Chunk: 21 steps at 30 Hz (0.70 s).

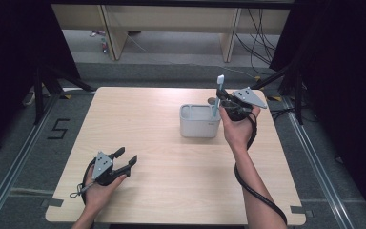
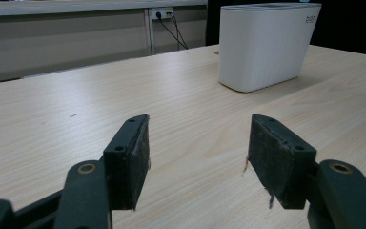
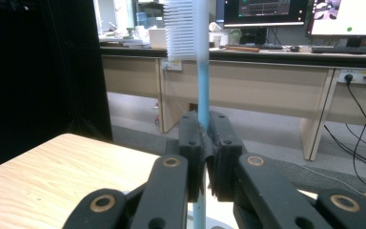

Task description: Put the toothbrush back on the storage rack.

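**Toothbrush pinched upright over the white holder**

The right gripper (image 1: pixel 229 106) is clenched on a blue toothbrush (image 1: pixel 218 95), holding it upright at the far right part of the wooden table (image 1: pixel 138 119). In the right gripper view the two black jaws press together on the light blue handle (image 3: pixel 202 90), well below the white bristle head (image 3: pixel 180 29), and more of the handle runs down under the jaws. From the high view, the lower end of the toothbrush appears to reach into, or hang just above, the right end of the white toothbrush holder (image 1: pixel 199 125); whether it touches the bottom cannot be told.

The left gripper (image 1: pixel 123 161) rests near the front left of the table with its jaws spread and nothing between them. Its own view shows the two pads (image 2: pixel 134 157) apart over bare wood, with the holder (image 2: pixel 266 45) standing well beyond them.

As for handling, the toothbrush looks light, slim and stiff, likely smooth plastic, so it could twist or slide in a narrow pinch if bumped against the holder's rim. A grip on the mid handle, as here, seems sensible: it keeps the bristles clear and leaves the lower end free to go into a compartment. The holder looks rigid and light enough to shift if knocked from the side.
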{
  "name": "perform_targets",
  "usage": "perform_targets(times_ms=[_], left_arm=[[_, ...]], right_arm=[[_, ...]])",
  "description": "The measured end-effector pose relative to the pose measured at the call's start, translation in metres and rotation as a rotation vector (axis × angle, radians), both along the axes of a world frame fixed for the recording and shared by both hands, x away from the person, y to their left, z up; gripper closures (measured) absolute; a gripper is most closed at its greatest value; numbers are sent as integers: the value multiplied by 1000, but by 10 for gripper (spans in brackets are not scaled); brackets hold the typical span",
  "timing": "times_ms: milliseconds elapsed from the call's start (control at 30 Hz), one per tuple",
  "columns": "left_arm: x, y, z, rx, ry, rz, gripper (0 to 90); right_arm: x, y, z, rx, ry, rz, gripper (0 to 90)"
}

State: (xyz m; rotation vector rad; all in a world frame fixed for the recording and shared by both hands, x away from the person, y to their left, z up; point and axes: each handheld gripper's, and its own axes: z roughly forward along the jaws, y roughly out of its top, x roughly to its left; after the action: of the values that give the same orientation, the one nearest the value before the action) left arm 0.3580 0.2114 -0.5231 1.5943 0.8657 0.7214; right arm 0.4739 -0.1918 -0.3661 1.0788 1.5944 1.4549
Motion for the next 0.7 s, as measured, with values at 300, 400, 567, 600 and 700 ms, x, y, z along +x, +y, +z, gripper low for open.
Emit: perform_targets(times_ms=[300,400,567,600,700], left_arm=[[0,0,0,1,1,-1,393],[0,0,0,0,1,-1,393],[0,0,0,0,1,-1,394],[0,0,0,1,0,-1,393],[0,0,0,1,1,-1,393]], right_arm=[[0,0,-4,6,17,4,857],[1,0,-5,6,15,9,857],[0,1,-9,8,32,-3,857],[1,0,-10,-7,26,1,857],[1,0,-13,-6,29,-4,857]])
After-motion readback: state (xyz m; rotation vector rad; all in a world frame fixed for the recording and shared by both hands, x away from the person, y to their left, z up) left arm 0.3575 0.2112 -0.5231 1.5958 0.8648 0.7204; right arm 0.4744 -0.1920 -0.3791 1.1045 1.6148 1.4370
